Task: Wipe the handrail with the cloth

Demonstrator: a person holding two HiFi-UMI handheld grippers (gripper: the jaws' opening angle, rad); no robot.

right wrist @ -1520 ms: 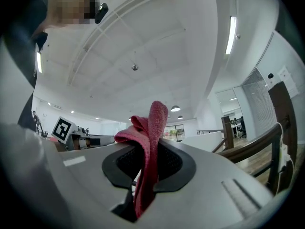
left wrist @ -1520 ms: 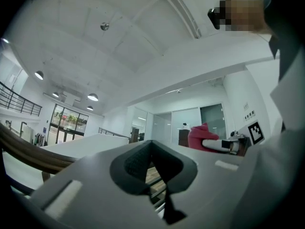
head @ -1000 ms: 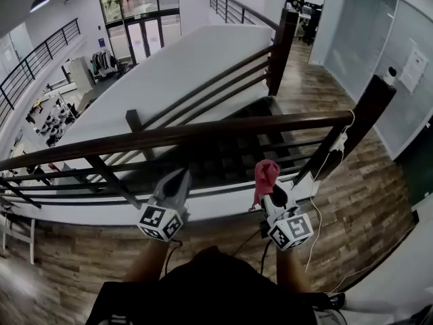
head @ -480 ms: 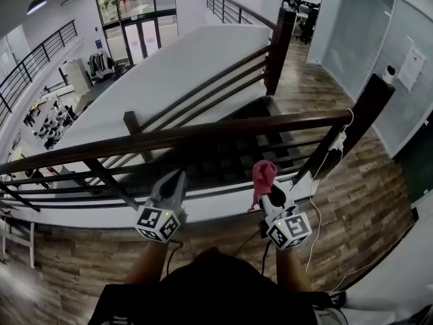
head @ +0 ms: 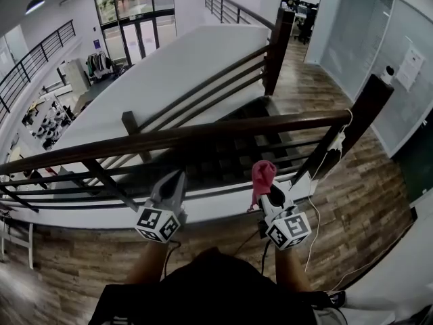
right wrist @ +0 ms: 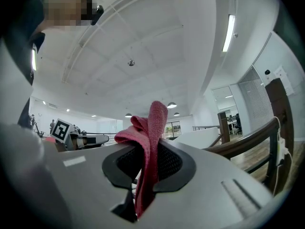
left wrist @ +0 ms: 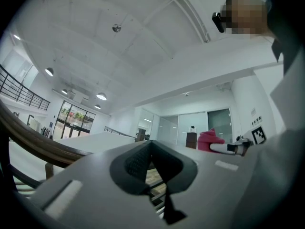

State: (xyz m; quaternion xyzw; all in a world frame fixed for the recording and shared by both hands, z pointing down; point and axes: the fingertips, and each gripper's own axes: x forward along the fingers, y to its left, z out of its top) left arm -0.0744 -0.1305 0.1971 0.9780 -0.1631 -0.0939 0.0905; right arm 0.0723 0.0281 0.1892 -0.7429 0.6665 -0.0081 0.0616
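Observation:
A dark wooden handrail [head: 203, 133] runs across the head view from left to a dark post [head: 362, 117] at the right. My right gripper [head: 265, 189] sits below and in front of the rail, shut on a pink-red cloth [head: 262, 175] that stands up bunched above its jaws. In the right gripper view the cloth [right wrist: 148, 142] hangs pinched between the jaws, and the handrail [right wrist: 248, 137] curves past on the right. My left gripper [head: 174, 181] is lower left of the rail, jaws together with nothing in them; its own view shows the tips [left wrist: 151, 147] meeting.
Below the handrail run thinner dark bars [head: 223, 161] over a stairwell. A white cable [head: 318, 208] hangs from the right post down to the wooden floor [head: 352, 202]. A second railing [head: 233, 9] lines the far walkway. The person's dark clothing [head: 203, 290] fills the bottom.
Both grippers have held their places; the view has shifted only slightly. The cloth stays pinched in the right gripper.

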